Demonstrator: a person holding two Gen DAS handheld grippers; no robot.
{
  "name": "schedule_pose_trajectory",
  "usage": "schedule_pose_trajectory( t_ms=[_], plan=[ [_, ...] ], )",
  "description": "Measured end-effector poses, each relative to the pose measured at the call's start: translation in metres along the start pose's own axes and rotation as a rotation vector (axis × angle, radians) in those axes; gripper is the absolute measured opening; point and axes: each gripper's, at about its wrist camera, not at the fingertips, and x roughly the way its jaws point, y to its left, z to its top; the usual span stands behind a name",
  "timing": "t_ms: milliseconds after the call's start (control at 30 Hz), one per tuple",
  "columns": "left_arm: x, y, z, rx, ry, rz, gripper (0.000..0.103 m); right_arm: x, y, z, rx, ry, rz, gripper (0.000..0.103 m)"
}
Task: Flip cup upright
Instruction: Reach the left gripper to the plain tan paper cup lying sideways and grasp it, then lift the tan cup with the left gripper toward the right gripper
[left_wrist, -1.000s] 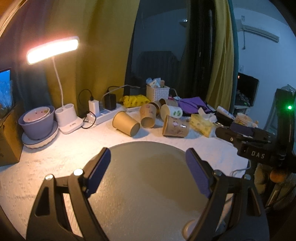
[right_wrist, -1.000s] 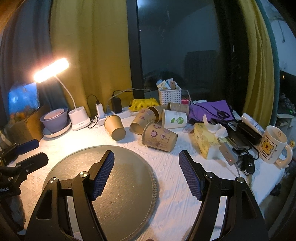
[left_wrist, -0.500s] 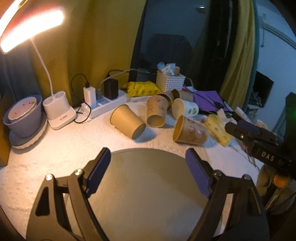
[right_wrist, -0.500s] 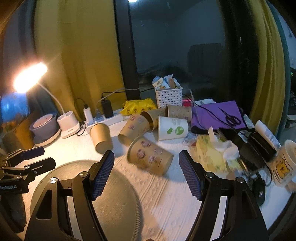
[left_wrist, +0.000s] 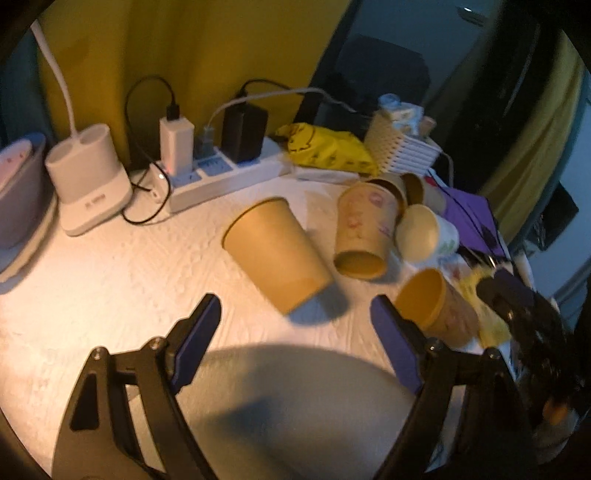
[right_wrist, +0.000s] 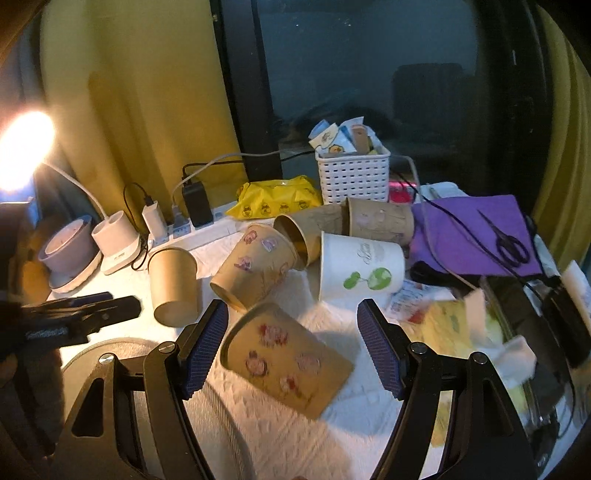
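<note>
White tablecloth (right_wrist: 280, 435), floral brown cup (right_wrist: 286, 363) sideways

1. Plain tan paper cup (left_wrist: 275, 254).
2. Tan paper cup printed with pink and red flowers (right_wrist: 288, 363).
3. White paper cup with a green tree print (right_wrist: 360, 267).
4. Purple cloth (right_wrist: 476, 230).
5. White textured tabletop (left_wrist: 110, 280).
6. Yellow curtain (right_wrist: 140, 96).

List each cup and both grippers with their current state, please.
plain brown cup: on its side
flowered cup: on its side, between right fingers
second flowered cup: on its side
white cup: on its side
left gripper: open, empty
right gripper: open
</note>
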Motion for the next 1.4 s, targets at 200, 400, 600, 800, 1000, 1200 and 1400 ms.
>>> schedule_pose_trajectory(
  t_ms=[200,400,600,800,1000,1200,1400],
  plan=[
    [0.038,0.003,0.017,-0.053,0.045,-0.002,0.084,0.017,0.000,0.006,-0.006,0.020,0.002,0.076],
    [0.068,0.001,0.026,-0.045,0.095,0.007,0.084,0.039,-0.007,0.009,0.004,0.071,-0.022,0.076],
    [0.085,0.001,0.024,-0.015,0.110,0.041,0.084,0.047,-0.009,0.009,0.012,0.078,-0.024,0.075],
    [0.083,-0.003,0.021,0.030,0.100,0.032,0.061,0.044,-0.006,0.010,0.005,0.080,-0.037,0.076],
    [0.061,-0.006,0.015,0.059,0.072,0.006,0.060,0.027,0.004,0.011,-0.005,0.065,-0.052,0.076],
    [0.020,-0.007,0.001,0.100,0.019,-0.035,0.061,0.001,0.023,0.009,-0.018,0.042,-0.062,0.075],
    [-0.023,-0.006,-0.021,0.150,-0.023,-0.063,0.061,-0.026,0.046,0.002,-0.036,0.026,-0.073,0.075]
  ],
)
